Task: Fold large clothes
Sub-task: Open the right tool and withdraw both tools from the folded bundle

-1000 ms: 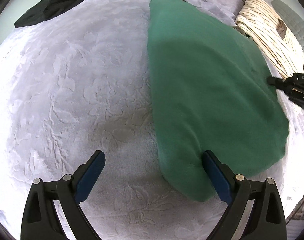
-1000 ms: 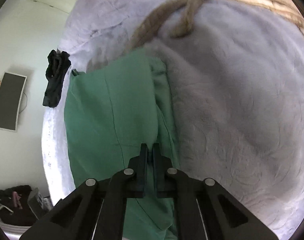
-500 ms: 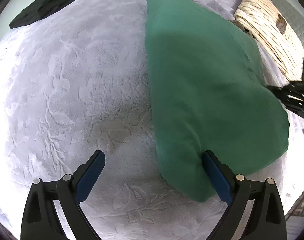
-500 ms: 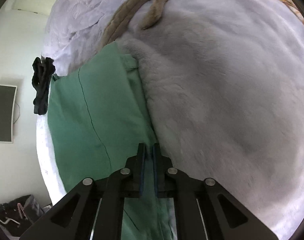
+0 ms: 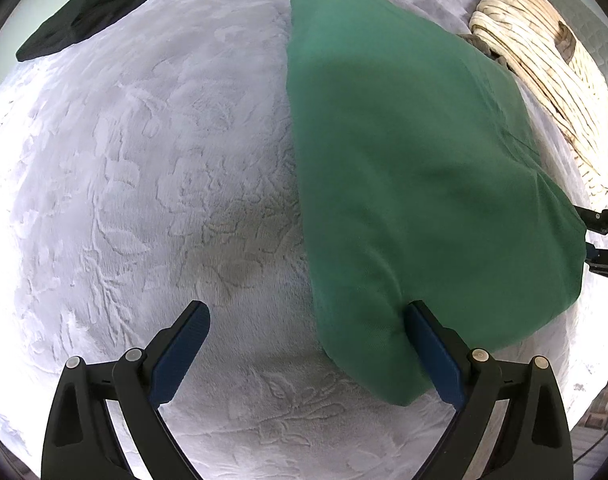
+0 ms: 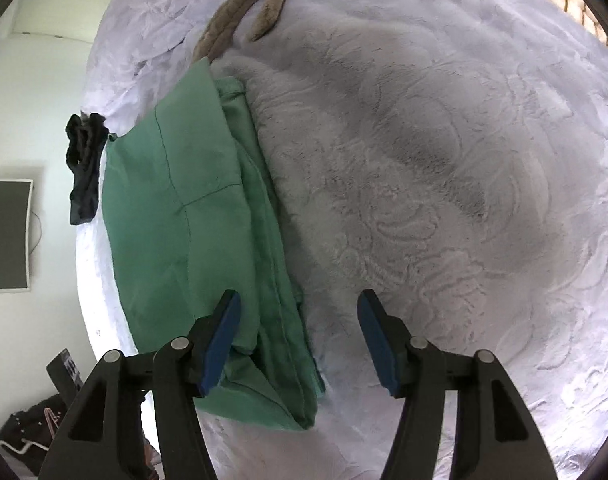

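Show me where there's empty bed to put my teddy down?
The big bare patch of bedspread lies between the green garment and the black clothes. Another lies right of the garment in the right wrist view. It is crowded by the striped bundle.

Each hand-held gripper [image 6: 300,344] has black arms, blue pads, silver pins.

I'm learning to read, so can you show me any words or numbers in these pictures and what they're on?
None: no word, label or number can be read in either view.
green garment: plain, no print or tag showing.
black garment: no text showing.
right gripper: only its fingers show at the left view's edge, with no readable marking.
dark object by the floor: light marks, too small and blurred to read.
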The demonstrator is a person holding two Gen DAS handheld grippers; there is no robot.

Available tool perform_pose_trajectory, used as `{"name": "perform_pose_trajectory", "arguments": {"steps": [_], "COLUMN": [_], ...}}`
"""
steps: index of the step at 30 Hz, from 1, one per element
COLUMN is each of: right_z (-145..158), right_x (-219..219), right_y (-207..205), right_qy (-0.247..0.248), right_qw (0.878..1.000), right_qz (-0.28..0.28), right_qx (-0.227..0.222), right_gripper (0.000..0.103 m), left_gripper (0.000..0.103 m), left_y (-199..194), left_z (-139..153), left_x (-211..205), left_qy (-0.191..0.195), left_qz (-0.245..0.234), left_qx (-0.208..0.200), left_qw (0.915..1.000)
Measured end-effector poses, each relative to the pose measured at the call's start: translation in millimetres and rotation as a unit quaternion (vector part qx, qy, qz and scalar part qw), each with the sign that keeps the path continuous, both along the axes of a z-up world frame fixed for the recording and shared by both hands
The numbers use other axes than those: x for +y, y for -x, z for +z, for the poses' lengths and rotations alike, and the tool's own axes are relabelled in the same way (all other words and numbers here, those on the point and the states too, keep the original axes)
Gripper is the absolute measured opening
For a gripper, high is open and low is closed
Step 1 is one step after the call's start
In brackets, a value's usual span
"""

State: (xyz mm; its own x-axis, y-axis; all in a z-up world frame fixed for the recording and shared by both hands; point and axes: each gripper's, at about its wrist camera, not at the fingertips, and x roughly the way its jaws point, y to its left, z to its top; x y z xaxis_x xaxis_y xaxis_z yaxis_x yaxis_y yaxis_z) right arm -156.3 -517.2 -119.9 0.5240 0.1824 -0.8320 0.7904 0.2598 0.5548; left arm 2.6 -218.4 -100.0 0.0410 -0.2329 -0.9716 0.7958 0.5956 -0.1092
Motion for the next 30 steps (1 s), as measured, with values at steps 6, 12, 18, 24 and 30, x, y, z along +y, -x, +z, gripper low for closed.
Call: {"name": "perform_pose_trajectory", "arguments": {"steps": [6,12,18,24,30], "right_z": [-1,2,12,10,8], "right_x": [-1,1,2,-1,-4], "right_y": [-4,-4,-5,-11,-18], "right_qy": [-0.003,-0.002,0.015,0.003,-0.004], "right_qw": [1.0,1.0,0.998,0.997,0.996], "right_qz": [0.001,0.001,0.002,0.015,0.03], "right_qx": [-0.008,-0.022,-0.059,-0.071,-0.083], "right_gripper": [0.071,0.082,0.103,0.103,0.103], "left_gripper": [0.102,0.102,0.102,0.102,0.102], "left_y": [-1,-2,-5,-8,-26], "left_z": [-1,-1,5,7,10], "left_x": [-4,-12,-17,-27,-35], "left_qy": [-0.007,-0.008,-0.007,-0.004,0.032], "left_qz": [0.001,-0.001,-0.002,-0.005,0.008], "left_qx": [-0.003,-0.008,-0.017,-0.003,0.019], "left_qw": [1.0,0.9999,0.9998,1.0,0.9993]}}
